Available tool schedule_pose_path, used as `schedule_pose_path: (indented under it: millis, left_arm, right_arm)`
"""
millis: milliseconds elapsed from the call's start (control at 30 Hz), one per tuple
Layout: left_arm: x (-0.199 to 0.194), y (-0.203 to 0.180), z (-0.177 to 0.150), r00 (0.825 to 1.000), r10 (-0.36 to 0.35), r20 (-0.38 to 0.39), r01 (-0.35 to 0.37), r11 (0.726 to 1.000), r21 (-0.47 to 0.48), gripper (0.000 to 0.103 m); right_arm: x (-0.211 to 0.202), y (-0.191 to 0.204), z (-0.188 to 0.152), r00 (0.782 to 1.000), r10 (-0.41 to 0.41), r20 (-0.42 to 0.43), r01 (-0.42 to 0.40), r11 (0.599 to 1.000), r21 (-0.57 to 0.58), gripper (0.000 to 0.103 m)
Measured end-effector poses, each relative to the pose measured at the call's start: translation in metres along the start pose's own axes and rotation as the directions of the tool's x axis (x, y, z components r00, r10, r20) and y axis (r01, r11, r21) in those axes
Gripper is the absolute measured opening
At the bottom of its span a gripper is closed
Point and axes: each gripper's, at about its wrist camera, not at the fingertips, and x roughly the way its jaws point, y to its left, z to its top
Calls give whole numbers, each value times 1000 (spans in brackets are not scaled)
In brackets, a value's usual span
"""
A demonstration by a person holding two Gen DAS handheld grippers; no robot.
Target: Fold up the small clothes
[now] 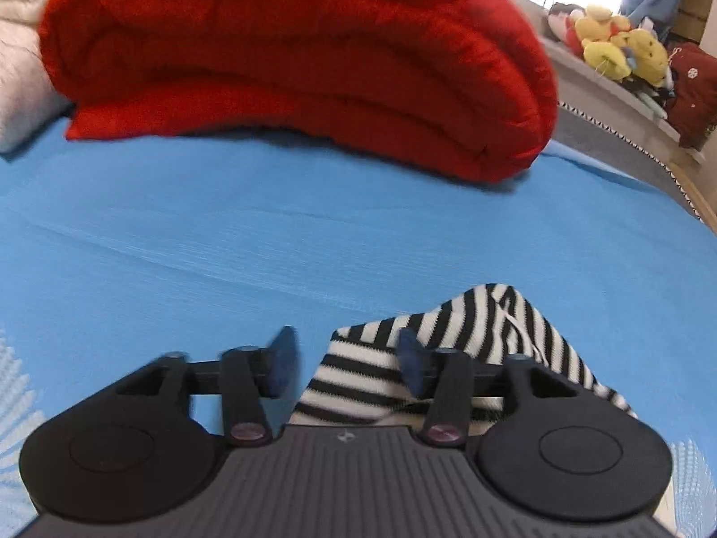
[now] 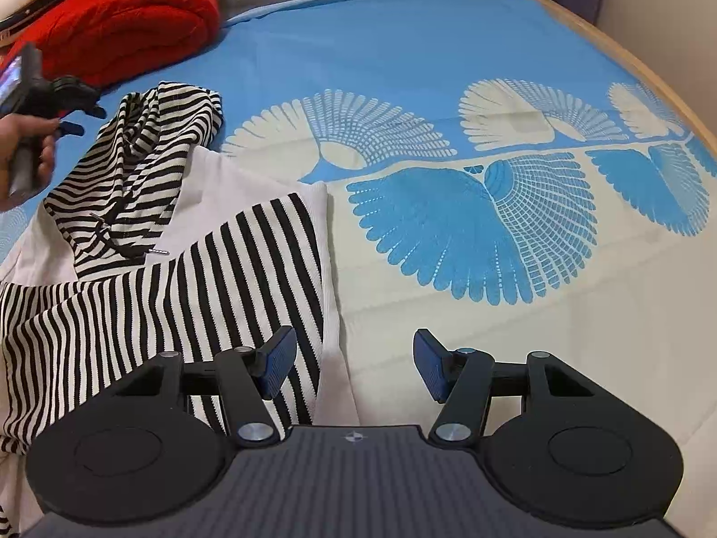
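A black-and-white striped garment with white panels (image 2: 148, 233) lies crumpled on the blue bed sheet (image 2: 403, 45) at the left of the right wrist view; its hood part (image 2: 152, 134) is bunched at the far end. My right gripper (image 2: 354, 365) is open and empty, just right of the garment's near edge. In the left wrist view the striped hood (image 1: 470, 336) lies between and under my open left gripper (image 1: 347, 363), whose fingers do not pinch it. The left gripper also shows in the right wrist view (image 2: 71, 107), held by a hand beside the hood.
A folded red quilt (image 1: 291, 58) lies at the far side of the bed, a grey pillow (image 1: 18, 76) left of it. Yellow plush toys (image 1: 618, 40) sit on a ledge beyond the bed. The bed's wooden edge (image 2: 627, 40) curves along the right.
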Motion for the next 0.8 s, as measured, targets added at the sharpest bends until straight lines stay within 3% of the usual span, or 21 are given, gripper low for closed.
schedule_pose_path:
  millis: [133, 200, 233, 300, 433, 533, 633, 700, 733, 767, 800]
  left_arm:
    - [24, -5, 5, 1000, 3, -21, -2, 1000, 28, 61]
    - [31, -7, 4, 997, -55, -62, 58, 998, 38, 20]
    - [30, -11, 2, 996, -46, -71, 51, 996, 66, 8]
    - [16, -17, 0, 999, -41, -35, 45, 991, 126, 3]
    - [-48, -24, -13, 990, -132, 53, 118, 970, 213, 3]
    - [-127, -30, -51, 960, -254, 118, 201, 918, 341, 3]
    - [-219, -29, -121, 908, -395, 138, 284, 824, 490, 3]
    - [-274, -19, -178, 874, -479, 85, 351, 741, 572, 3]
    - [-297, -10, -205, 865, -500, 38, 384, 709, 592, 3]
    - [-316, 4, -230, 865, -501, -29, 415, 683, 601, 3]
    - [-329, 16, -250, 874, -479, -86, 428, 675, 601, 3]
  right_arm:
    - [2, 1, 2, 1000, -9, 0, 9, 1000, 1, 60]
    - [2, 2, 3, 1000, -10, 3, 10, 1000, -3, 60]
    - [3, 2, 3, 1000, -11, 4, 11, 1000, -4, 60]
    - [3, 2, 4, 1000, -11, -3, 11, 1000, 1, 60]
    - [-6, -5, 10, 1000, -1, 9, 1, 1000, 27, 60]
    - [-19, -16, 19, 999, -3, 39, 0, 997, 80, 61]
    - [-31, -25, 27, 997, -2, 77, -8, 992, 126, 61]
    - [-38, -28, 29, 995, -2, 96, -12, 990, 142, 62]
    - [-40, -31, 30, 995, -3, 101, -12, 988, 153, 62]
    - [-43, -34, 30, 995, 2, 104, -20, 985, 171, 62]
    - [-46, -37, 30, 994, 8, 108, -29, 981, 191, 62]
